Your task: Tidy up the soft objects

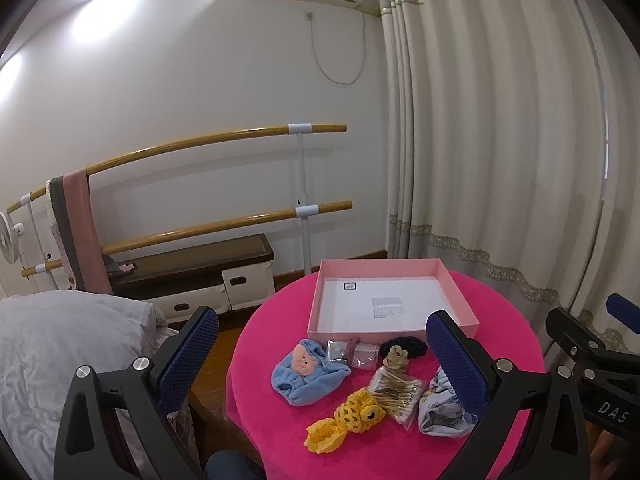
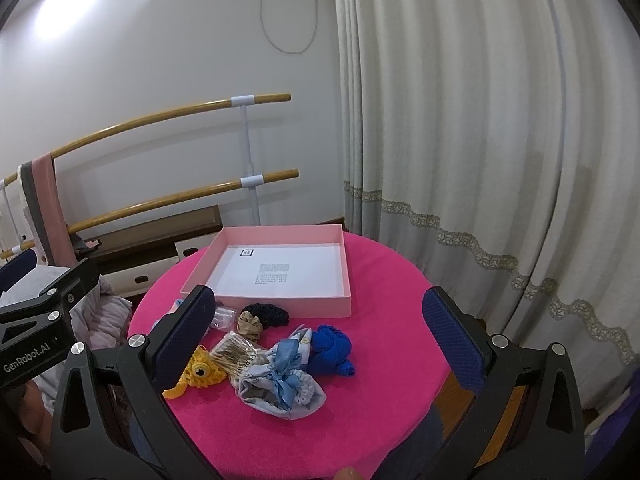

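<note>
On the round pink tabletop, a shallow pink box sits toward 12 o'clock, with only a printed white sheet inside it. The soft things lie in a loose cluster just in front of the box, none of them in it. Seen from the right wrist, a black scrunchie lies against the box's near wall, with a beige scrunchie touching it at 7 o'clock. A bag of cotton swabs lies toward 6 o'clock of those, beside a yellow crochet toy at its 8 o'clock. A pale blue drawstring pouch lies at the near edge of the cluster, with a dark blue knitted piece touching it at 2 o'clock. From the left wrist, a light blue cap with a pink patch lies at the cluster's 9 o'clock end.

The left gripper hangs above the cluster, fingers spread wide, grasping nothing. The right gripper is likewise released, its fingers well apart above the pouch.
</note>
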A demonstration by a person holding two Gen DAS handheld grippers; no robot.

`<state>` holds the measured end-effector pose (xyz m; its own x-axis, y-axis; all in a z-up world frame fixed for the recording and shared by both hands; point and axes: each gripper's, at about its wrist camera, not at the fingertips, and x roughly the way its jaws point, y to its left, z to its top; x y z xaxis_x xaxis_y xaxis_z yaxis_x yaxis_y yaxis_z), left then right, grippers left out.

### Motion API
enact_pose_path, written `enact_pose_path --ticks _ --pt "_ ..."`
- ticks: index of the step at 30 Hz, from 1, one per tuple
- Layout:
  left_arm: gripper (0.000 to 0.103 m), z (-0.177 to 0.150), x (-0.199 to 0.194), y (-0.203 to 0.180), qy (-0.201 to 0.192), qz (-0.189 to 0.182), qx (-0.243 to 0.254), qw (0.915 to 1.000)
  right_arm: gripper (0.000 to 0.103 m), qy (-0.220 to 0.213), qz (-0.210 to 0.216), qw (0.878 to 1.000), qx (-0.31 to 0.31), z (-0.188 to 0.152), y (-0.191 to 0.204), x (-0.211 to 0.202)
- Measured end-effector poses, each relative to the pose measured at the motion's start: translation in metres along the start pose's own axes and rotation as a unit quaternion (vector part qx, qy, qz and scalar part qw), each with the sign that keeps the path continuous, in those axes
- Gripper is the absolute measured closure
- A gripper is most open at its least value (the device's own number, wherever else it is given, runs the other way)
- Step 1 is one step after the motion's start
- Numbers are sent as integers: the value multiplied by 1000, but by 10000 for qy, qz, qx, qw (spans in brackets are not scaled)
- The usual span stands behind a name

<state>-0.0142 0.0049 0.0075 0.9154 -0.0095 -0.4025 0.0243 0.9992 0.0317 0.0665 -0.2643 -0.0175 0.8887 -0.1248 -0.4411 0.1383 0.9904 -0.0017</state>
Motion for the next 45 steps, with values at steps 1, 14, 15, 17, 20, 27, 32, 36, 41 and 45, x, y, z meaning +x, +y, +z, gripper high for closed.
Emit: enact_pose_path --ticks 1,14,15,17,20,27,32,36,41,45 --pt "0 0 0 0 -10 2 2 10000 0 2 -2 10000 0 2 -2 1" --pt "0 -2 3 1 -26 -36 -38 10000 0 -33 -25 10000 -11 -6 3 -1" --pt "0 -2 3 1 -23 -39 -48 10000 0 -36 -26 10000 -8 -6 3 -1" --pt "0 -2 3 2 -22 -35 -56 10000 0 -33 -19 10000 -9 -6 3 -1" --pt "0 -2 4 2 -35 -41 -47 10000 0 -27 -16 10000 -10 -7 2 -1" --pt "0 -4 2 1 -65 -46 -31 10000 0 -22 -25 10000 -9 -8 2 -2" --pt "0 -4 1 0 -70 -45 -32 10000 0 -18 -14 10000 -10 -8 3 -2" --pt "0 -4 1 1 -71 -39 -34 10000 0 -12 -13 10000 -18 -9 4 -2" --pt "0 -5 2 2 -56 -44 -23 10000 0 15 10 10000 -39 -10 7 -1" --pt "0 -5 2 3 -64 -44 -18 10000 0 51 35 10000 -49 -10 7 0"
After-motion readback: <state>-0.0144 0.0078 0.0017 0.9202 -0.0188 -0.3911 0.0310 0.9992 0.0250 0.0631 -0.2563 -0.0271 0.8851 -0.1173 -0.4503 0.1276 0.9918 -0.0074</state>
